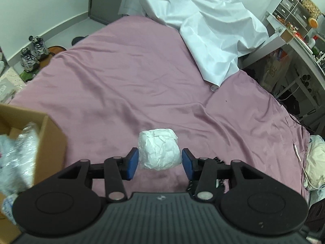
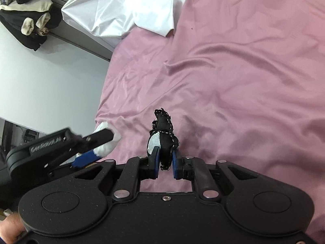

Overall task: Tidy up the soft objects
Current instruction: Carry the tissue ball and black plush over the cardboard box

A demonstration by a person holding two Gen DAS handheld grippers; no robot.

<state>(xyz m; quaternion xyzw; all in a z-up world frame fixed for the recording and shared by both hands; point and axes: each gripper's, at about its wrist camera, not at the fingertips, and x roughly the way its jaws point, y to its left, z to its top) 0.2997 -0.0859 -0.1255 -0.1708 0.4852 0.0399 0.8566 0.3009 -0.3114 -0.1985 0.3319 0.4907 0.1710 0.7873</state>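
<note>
A: What is the left gripper [image 1: 160, 163] doing?

B: Its blue pads [image 1: 132, 163] pinch a crumpled white paper ball [image 1: 158, 149] from both sides, and the ball hangs above the wrinkled pink bedsheet [image 1: 113, 81]. In the right wrist view the same gripper [image 2: 97, 145] shows side-on, the white ball [image 2: 105, 144] poking out between its fingers

A: And the right gripper [image 2: 164, 162]?

B: Pressed together on a small black soft thing with white dotted stitching and a white patch [image 2: 162, 138], which stands up out of the jaws over the sheet. A hand [image 2: 10, 229] shows at the lower left corner of that view

A: What lies around them?

B: In the left wrist view an open brown cardboard box [image 1: 50, 142] sits at the left edge, with shiny silver crinkled material [image 1: 18, 158] in it. A white cloth [image 1: 213, 30] is spread at the far end of the bed. Grey sneakers [image 1: 32, 52] stand on the floor beyond the left side
</note>
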